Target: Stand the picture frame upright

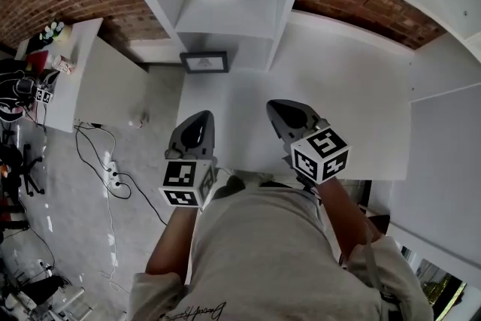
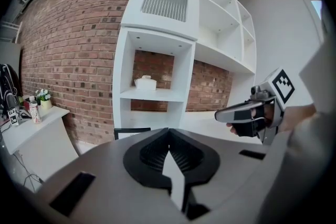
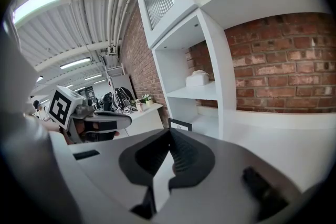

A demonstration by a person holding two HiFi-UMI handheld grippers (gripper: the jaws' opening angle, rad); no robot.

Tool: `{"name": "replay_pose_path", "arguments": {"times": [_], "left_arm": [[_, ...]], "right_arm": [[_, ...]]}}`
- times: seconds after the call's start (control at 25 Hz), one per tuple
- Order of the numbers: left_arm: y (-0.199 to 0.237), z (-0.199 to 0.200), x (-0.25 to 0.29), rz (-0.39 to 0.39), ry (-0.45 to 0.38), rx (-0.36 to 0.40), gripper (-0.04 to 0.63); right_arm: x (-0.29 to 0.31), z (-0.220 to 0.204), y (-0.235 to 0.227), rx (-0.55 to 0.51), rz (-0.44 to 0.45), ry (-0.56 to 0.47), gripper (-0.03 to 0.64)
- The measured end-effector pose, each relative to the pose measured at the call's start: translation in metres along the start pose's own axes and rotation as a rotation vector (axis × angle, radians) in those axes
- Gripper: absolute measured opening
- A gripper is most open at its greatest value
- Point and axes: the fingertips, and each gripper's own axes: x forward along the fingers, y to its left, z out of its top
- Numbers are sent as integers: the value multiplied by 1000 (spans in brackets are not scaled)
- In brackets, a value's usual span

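Head view: overhead, facing steeply down, shelf [image 1: 225, 15] at 12 o'clock. Left gripper view: low, close behind own jaws, facing shelf. Right gripper view: likewise, shelf at 1 o'clock. Shared: shelf, frame [image 1: 204, 62].

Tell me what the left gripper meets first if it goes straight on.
The left gripper points slightly down, so likely the white tabletop just before the picture frame; depth is unclear.

Tabletop [image 1: 331, 86] is left bare up to the picture frame [image 1: 204, 62]; far side is blocked by shelf unit [image 1: 225, 15].
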Motion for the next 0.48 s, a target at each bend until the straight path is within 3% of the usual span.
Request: {"name": "replay_pose_path", "arguments": {"times": [0.48], "left_arm": [[-4,-4,0,2,9,-13,15]], "right_arm": [[-2,1,0,15,26,-6,28]]}}
